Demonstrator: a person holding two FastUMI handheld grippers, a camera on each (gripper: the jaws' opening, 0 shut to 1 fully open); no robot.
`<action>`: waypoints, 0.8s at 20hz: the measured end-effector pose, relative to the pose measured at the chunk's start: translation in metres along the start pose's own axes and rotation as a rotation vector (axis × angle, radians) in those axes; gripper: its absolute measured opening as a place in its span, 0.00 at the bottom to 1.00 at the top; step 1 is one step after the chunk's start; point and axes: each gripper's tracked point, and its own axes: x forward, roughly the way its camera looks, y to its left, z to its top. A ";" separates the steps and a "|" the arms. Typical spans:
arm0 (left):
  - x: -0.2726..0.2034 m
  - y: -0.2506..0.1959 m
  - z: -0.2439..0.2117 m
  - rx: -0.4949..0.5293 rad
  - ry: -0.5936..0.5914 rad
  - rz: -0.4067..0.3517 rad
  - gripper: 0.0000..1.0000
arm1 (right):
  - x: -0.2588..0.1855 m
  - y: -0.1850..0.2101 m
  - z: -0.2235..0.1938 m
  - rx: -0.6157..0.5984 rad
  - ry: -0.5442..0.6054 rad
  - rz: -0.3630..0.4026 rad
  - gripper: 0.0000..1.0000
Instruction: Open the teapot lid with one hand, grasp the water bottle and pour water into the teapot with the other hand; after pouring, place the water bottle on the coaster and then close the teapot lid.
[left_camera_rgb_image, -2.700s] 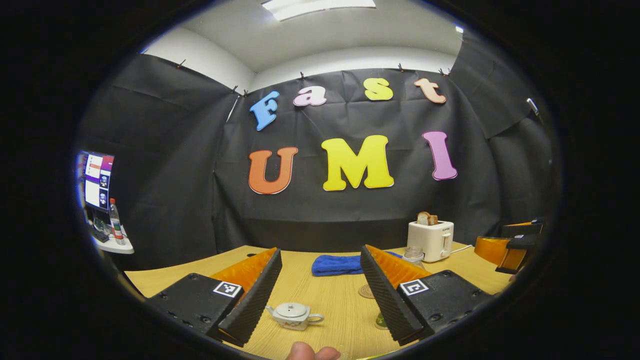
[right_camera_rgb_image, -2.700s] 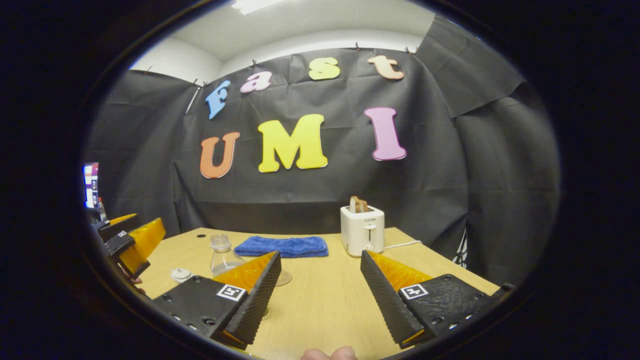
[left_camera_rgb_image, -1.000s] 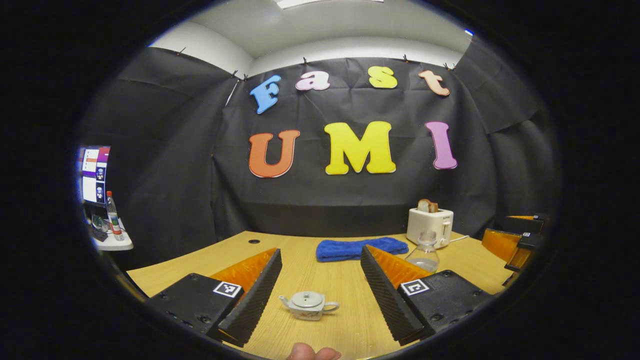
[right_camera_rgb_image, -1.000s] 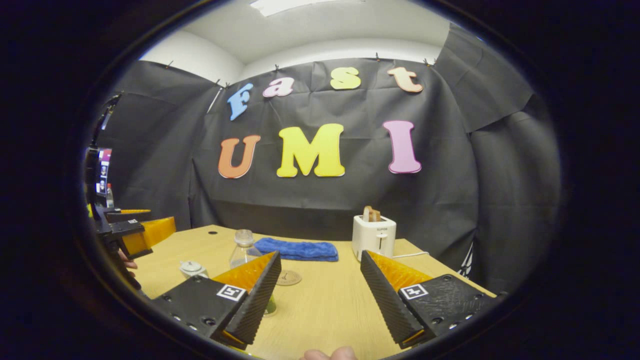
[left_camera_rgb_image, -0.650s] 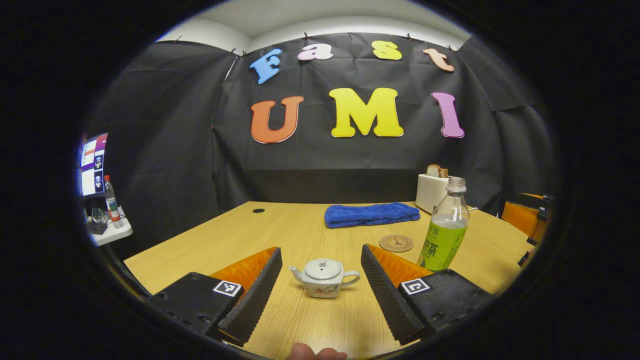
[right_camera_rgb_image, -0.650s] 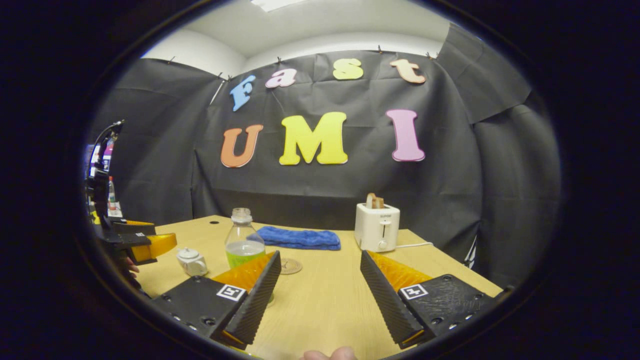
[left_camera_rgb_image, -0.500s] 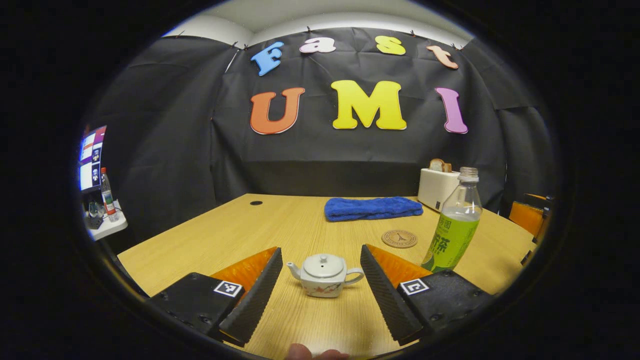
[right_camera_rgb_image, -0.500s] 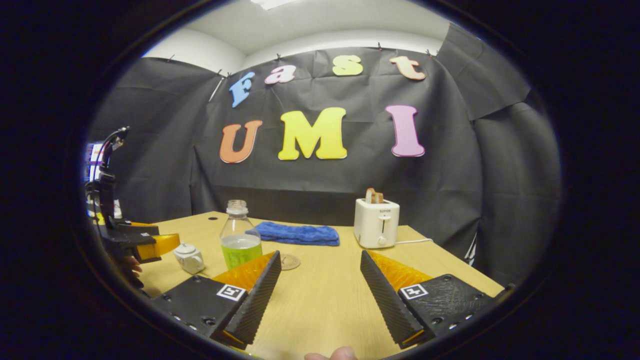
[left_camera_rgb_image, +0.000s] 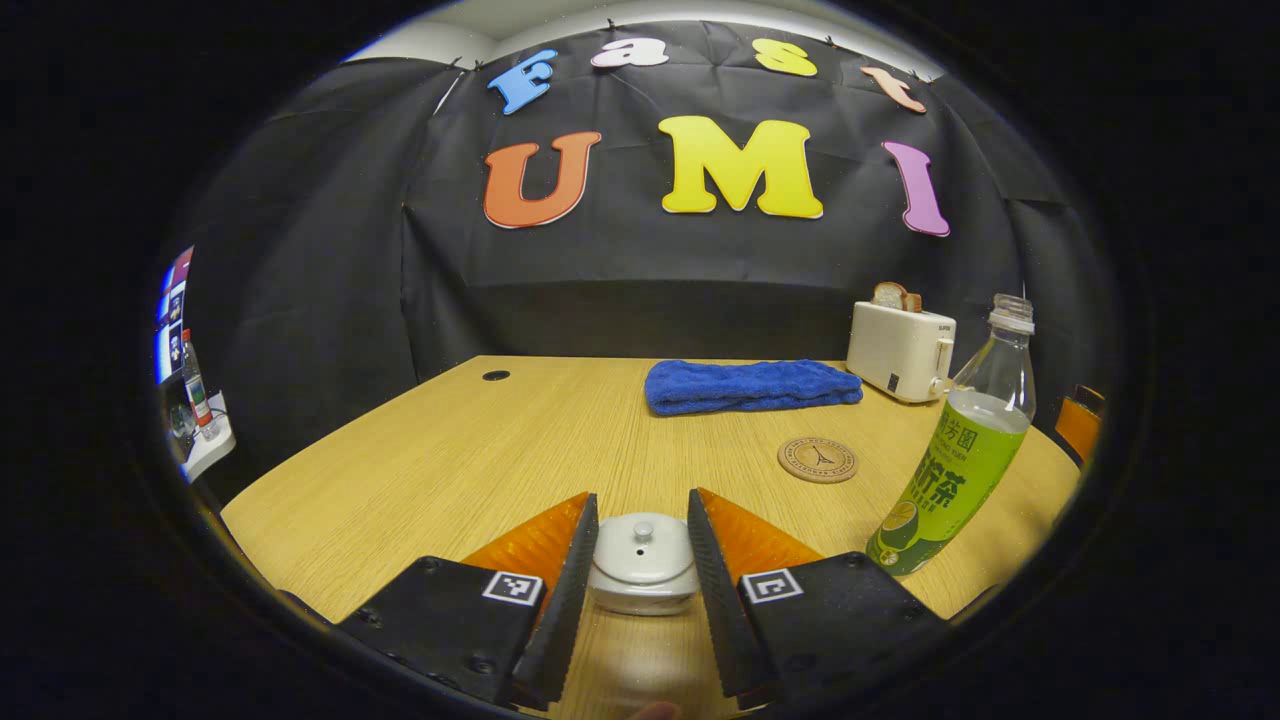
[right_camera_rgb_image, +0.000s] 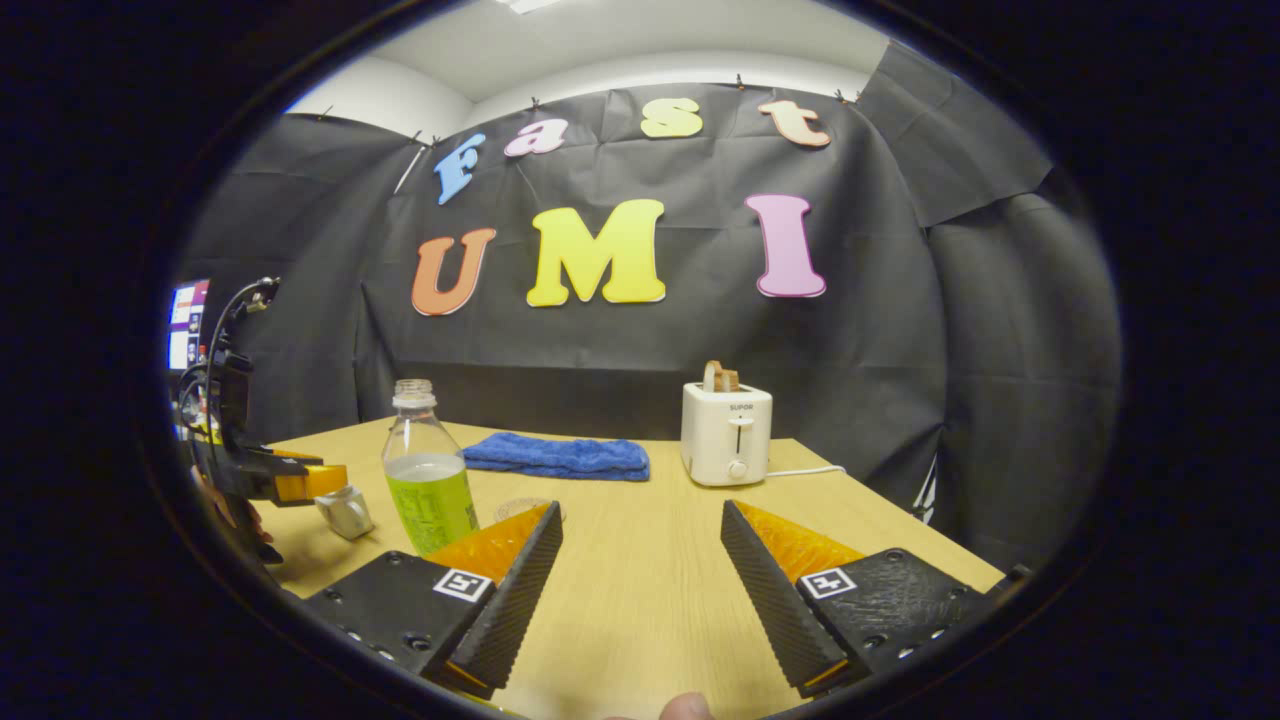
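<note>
Left hand-held gripper (left_camera_rgb_image: 640, 560) is low over the worktop (left_camera_rgb_image: 480, 450) with its fingers narrowed around the teapot (left_camera_rgb_image: 643, 563), lid (left_camera_rgb_image: 643, 538) still seated; whether both fingers actually press on the pot cannot be told from the left gripper view. Right hand-held gripper (right_camera_rgb_image: 640, 575) hovers over bare worktop with its fingers wide apart and nothing between them. Water bottle (left_camera_rgb_image: 955, 455) stands upright, uncapped, right of the teapot, near the round coaster (left_camera_rgb_image: 818, 460) but not on it; blue towel (left_camera_rgb_image: 750, 385) and toaster (left_camera_rgb_image: 900, 350) sit at the far edge.
</note>
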 end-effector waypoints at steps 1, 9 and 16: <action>0.002 0.002 0.001 0.002 -0.004 0.010 0.53 | -0.001 -0.001 -0.002 -0.003 0.001 -0.003 0.93; 0.003 -0.003 0.006 0.027 -0.022 0.049 0.07 | -0.004 0.006 -0.001 -0.017 -0.002 0.031 0.96; -0.006 0.001 0.026 0.026 -0.080 0.040 0.03 | -0.014 0.037 0.002 -0.016 -0.021 0.171 0.96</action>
